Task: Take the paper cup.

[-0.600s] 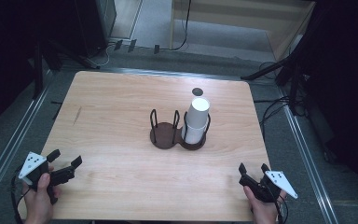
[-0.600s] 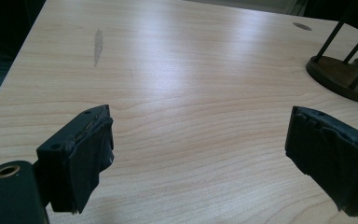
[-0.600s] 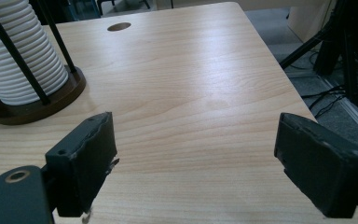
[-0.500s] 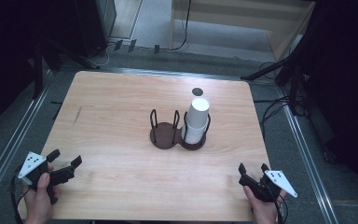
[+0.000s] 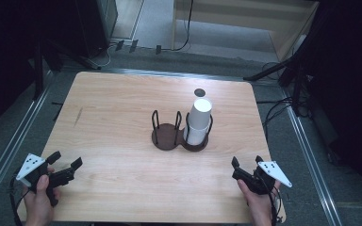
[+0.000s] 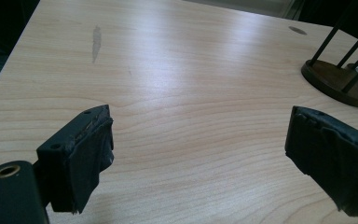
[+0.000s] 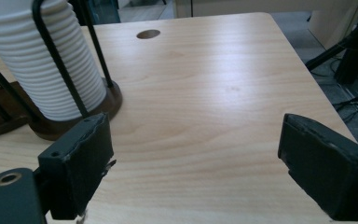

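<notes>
A pale wooden worktop (image 5: 122,122) carried a dark two-ring holder (image 5: 176,139) at its middle. A stack of white cups (image 5: 199,120) stood in its right ring; the left ring was bare. The left gripper (image 5: 68,165) and right gripper (image 5: 240,170) rested near the front corners, well apart from the stack, jaws wide open and holding nothing. A careless reach could likely knock the tall stack sideways against the thin wire posts.
</notes>
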